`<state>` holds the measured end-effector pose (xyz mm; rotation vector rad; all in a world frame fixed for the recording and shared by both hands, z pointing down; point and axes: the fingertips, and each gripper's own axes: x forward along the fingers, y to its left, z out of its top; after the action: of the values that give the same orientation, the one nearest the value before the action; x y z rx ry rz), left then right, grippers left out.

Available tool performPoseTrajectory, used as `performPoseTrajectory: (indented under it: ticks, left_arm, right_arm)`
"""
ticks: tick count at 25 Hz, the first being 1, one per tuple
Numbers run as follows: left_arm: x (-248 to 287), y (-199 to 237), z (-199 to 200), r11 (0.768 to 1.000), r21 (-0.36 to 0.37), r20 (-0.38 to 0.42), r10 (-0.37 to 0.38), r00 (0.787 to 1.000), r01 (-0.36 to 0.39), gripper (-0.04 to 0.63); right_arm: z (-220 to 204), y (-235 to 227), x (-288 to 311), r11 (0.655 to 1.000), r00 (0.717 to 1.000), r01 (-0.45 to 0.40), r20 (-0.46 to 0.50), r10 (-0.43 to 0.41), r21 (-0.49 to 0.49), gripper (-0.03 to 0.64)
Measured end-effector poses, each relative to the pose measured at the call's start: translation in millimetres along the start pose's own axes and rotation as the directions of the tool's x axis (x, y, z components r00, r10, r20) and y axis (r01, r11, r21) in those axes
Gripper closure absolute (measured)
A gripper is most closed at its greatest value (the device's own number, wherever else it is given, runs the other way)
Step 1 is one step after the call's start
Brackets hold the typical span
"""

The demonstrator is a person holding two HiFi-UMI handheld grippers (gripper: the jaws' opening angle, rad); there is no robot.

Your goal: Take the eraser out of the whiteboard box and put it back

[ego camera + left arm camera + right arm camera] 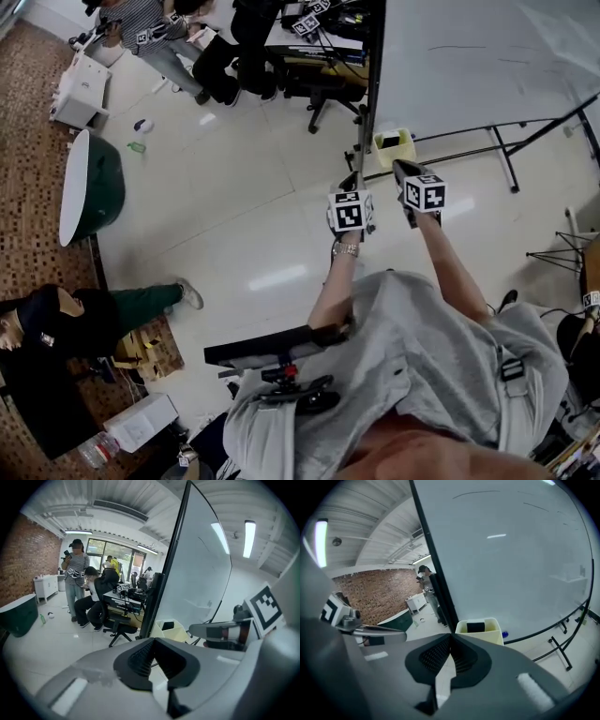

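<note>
Step in hand, by my read: the reach-in, 1st half of the job. Nothing lifted yet. The eraser (476,627), a dark block, sits inside the whiteboard box (492,637), a pale yellow bin at the foot of the whiteboard (511,564). It shows at the centre of the right gripper view, just above the jaw tips.

Right gripper (451,636): jaws pressed together, nothing btwn them. Left gripper (153,640): same, jaws together & empty; the box shows just past its tips, a bit right of centre. In the head view both grippers hang side by side mid-frame, near the box but apart from it, the right one closer.

Nxt move, prob.: the right gripper has to spread its jaws first, then come down over the box's open top so the pads straddle the eraser, & clamp. The left looks spare for now.

Count: 1 eraser, 1 box, 1 whiteboard, 2 grippers.
</note>
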<state>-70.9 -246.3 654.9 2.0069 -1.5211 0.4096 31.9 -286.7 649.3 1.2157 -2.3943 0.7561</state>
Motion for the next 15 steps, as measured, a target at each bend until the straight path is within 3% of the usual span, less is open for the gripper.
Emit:
performPoseTrajectory:
  ticks: [3, 7, 11, 15]
  left_arm:
    - [-15.8, -34.3, -22.7, 1.0, -0.017, -0.001, 0.024, 1.0, -0.024, 0.591]
    - [-33.0, -90.4, -74.0, 1.0, 0.018, -0.061, 0.015, 0.998, -0.014, 0.591]
    - [-55.8, -96.4, -99.0, 0.998, 0.021, -0.088, 0.061, 0.994, -0.059, 0.591]
    - [-65.9, -95.1, -85.4, 0.998, 0.027, -0.067, 0.063, 0.996, -0.062, 0.591]
  right_arm:
    - [-25.5, 15.6, -31.0, 0.997, 0.996, -0.078, -0.051, 0.077, -0.018, 0.611]
    - [-73.2, 26.5, -64.2, 0.989, 0.981, -0.146, -0.136, 0.141, -0.029, 0.611]
    - [-106.7, 44.5, -82.8, 0.983, 0.969, -0.176, -0.186, 0.165, -0.045, 0.611]
    - [-102.2, 62.1, -93.9, 0.982, 0.973, -0.175, -0.161, 0.162, -0.066, 0.611]
